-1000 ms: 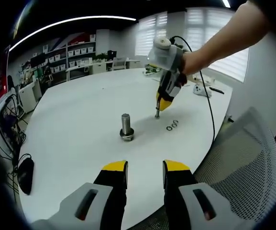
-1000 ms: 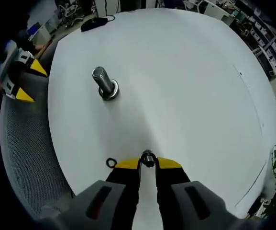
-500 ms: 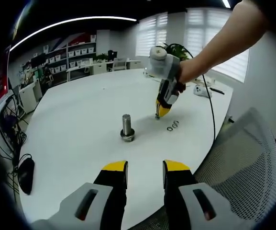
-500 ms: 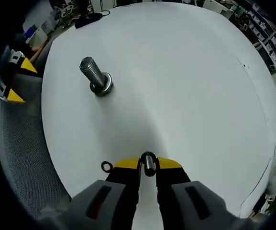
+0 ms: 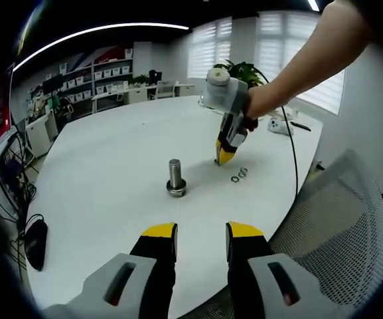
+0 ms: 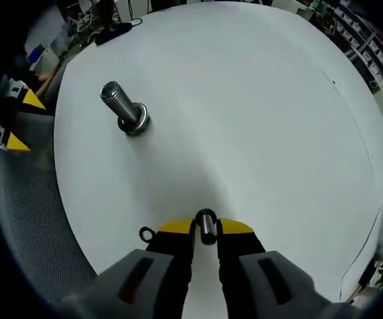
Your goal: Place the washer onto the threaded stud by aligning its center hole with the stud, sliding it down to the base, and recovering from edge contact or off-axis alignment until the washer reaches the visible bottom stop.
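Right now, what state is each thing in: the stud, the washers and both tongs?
Threaded stud: upright on the table, nothing held over it.
Held washer: on edge, pinched between the right tongs, off the stud.
Spare washers: lying flat on the table.
Left tongs: open, empty.

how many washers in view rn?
3: one washer clamped edge-on in the right tool, two spare washers side by side on the table beside it. More may be hidden.

White round table (image 5: 111,153), mesh chair (image 5: 350,226), blinds on windows (image 5: 297,60), shelving (image 5: 105,73), ceiling light strip (image 5: 105,30)
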`<action>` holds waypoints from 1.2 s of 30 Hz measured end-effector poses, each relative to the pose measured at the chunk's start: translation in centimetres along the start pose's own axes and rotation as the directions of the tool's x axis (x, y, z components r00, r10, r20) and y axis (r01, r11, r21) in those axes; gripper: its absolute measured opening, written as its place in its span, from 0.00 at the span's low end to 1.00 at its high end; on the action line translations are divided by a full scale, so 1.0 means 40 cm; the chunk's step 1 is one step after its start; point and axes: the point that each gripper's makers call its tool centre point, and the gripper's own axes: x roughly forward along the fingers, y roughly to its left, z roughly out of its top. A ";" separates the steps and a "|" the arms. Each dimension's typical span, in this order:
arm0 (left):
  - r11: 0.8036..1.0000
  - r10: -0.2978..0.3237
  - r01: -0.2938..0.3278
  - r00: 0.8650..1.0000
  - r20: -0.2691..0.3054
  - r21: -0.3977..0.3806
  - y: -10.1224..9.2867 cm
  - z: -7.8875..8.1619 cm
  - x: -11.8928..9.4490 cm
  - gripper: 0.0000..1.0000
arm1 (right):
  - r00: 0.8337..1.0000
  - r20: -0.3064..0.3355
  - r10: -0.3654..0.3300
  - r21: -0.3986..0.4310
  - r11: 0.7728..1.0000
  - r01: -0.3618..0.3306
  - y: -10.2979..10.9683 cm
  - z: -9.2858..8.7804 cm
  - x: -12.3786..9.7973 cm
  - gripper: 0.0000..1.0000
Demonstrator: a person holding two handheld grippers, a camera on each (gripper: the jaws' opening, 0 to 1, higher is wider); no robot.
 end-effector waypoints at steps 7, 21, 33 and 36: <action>1.000 0.004 -0.004 1.000 -0.001 0.001 0.003 -0.001 0.001 0.27 | 1.000 0.010 -0.008 0.019 1.000 0.008 -0.009 -0.013 -0.001 0.20; 1.000 0.011 -0.011 1.000 -0.005 0.005 0.005 -0.002 0.001 0.27 | 0.999 0.024 -0.031 0.037 0.999 0.030 -0.002 -0.061 -0.029 0.22; 1.000 -0.002 0.002 1.000 -0.026 0.002 0.000 -0.013 0.006 0.27 | 0.998 0.045 -0.040 0.118 0.992 0.035 0.011 -0.127 -0.057 0.24; 1.000 0.001 -0.001 1.000 -0.026 -0.004 0.003 -0.013 0.006 0.27 | 0.998 0.046 -0.035 0.136 0.990 0.028 0.020 -0.144 -0.052 0.25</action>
